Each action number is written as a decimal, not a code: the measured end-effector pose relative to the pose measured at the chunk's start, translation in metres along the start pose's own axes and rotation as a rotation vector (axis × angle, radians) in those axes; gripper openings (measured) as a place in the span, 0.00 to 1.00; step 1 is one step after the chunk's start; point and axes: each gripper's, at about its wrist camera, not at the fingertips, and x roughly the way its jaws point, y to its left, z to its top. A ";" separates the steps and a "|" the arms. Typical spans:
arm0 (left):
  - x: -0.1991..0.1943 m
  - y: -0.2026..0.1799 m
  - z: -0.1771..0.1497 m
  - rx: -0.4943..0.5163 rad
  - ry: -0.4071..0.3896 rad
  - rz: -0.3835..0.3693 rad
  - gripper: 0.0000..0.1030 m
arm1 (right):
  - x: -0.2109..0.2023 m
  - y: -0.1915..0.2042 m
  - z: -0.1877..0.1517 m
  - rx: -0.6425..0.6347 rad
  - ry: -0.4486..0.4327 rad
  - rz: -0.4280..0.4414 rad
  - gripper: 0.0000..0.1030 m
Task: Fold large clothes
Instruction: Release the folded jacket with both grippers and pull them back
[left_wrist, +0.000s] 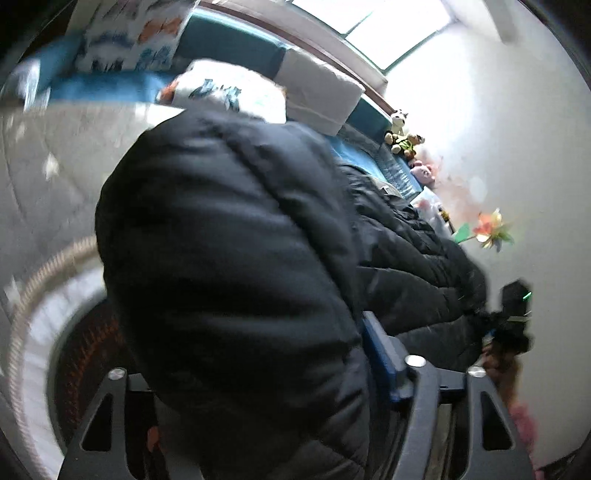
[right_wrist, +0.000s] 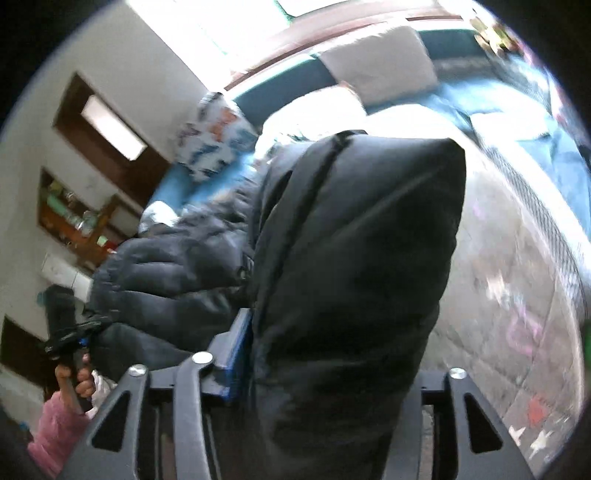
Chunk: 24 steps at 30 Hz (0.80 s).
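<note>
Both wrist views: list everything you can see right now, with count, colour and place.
Puffer jacket: one, black, held up over the bed between both grippers.
Bed cover: one, grey quilted, under the jacket.
Patterned pillow: one, white with blue and orange print, at the bed head.
Plain pillow: one, white, against the teal headboard.
Soft toys: a few, mixed colours, by the wall.
Pinwheel: one, orange and yellow, beside the bed.
Wall shelves: brown, holding small items.
Left gripper: black, jaws shut on the jacket.
Right gripper: black, jaws shut on the jacket.
</note>
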 end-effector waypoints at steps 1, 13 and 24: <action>0.002 0.002 0.001 -0.014 0.009 -0.013 0.77 | 0.004 -0.011 -0.002 0.049 -0.008 0.028 0.72; -0.082 0.034 0.037 0.024 -0.073 0.054 0.78 | -0.053 -0.005 -0.002 -0.009 -0.075 -0.196 0.77; -0.115 -0.043 0.031 0.232 -0.199 0.111 0.77 | -0.047 0.063 0.022 -0.146 -0.185 -0.192 0.77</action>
